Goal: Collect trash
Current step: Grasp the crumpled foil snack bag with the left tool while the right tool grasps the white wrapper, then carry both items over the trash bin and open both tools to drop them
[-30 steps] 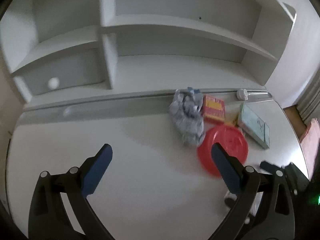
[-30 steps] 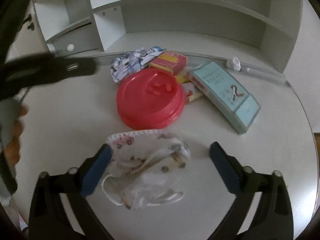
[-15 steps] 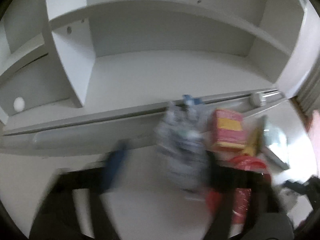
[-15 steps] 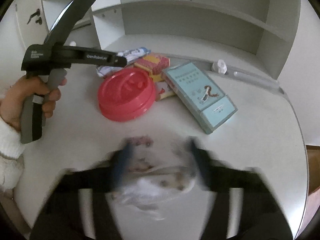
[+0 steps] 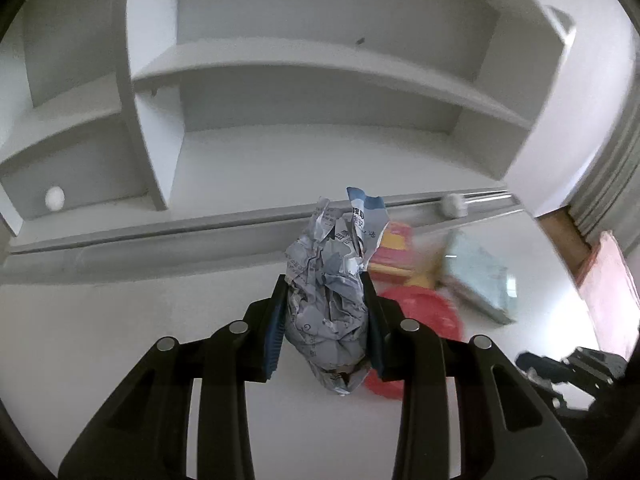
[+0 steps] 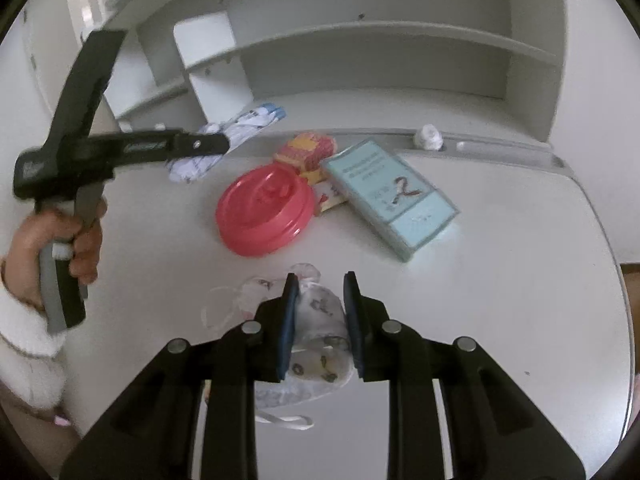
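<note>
Left wrist view: the left gripper (image 5: 325,320) is clamped on a crumpled wrapper (image 5: 328,300) at frame centre, apparently lifted off the desk (image 5: 120,340). Right wrist view, lower centre: the right gripper (image 6: 318,320) pinches a face mask (image 6: 316,344). Both look light, soft and crushable; grip the bunched middle.

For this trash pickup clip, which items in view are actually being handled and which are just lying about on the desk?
In hand:
- crumpled wrapper, clamped in the left gripper
- face mask, clamped in the right gripper

Lying about:
- red lid
- blue box
- red and yellow carton
- small white cap by the shelf
</note>
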Tool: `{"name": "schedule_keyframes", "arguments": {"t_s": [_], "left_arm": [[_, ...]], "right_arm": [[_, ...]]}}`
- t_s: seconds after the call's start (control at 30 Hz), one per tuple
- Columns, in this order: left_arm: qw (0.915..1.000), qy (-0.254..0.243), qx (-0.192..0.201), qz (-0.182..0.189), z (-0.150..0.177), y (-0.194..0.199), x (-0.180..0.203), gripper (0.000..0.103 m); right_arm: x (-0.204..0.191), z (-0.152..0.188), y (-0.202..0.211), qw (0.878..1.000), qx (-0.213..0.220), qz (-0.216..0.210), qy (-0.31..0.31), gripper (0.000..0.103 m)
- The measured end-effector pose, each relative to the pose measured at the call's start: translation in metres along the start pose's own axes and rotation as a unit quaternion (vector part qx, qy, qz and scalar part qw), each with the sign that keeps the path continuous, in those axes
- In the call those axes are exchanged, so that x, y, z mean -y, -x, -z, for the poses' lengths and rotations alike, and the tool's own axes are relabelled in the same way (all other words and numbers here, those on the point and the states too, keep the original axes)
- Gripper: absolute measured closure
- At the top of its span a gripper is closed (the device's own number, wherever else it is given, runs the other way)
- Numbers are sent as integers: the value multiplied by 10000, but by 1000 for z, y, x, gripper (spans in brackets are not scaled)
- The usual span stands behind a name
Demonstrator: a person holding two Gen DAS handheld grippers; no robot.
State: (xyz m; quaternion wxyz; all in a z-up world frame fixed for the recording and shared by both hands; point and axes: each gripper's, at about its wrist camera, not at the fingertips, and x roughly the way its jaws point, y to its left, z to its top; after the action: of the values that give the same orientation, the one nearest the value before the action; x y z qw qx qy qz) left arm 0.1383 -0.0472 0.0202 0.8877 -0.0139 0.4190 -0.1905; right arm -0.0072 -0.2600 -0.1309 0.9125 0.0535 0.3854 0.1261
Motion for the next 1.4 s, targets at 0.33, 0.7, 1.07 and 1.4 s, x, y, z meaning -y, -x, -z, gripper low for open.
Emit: {"name": "schedule_keyframes", "arguments": {"t_s": [0.33,0.7,1.07,1.4], "left_arm": [[9802,-1335,187,1447,21,33,193,69],[8996,-3300,-401,2833,172,23,477,69],[9145,-3340,-1564,1665,280,-136,529,69],[9207,-2777,-2459,1212,286,-231,484,69]], "right_arm": [[128,57,160,9788,1130,452,-1650,80],[328,263,254,8736,1448,1210,-4486,80],[400,359,136,8489,-455,883,-5192,82],[420,379,56,8211,-1059,171,-5607,87]]}}
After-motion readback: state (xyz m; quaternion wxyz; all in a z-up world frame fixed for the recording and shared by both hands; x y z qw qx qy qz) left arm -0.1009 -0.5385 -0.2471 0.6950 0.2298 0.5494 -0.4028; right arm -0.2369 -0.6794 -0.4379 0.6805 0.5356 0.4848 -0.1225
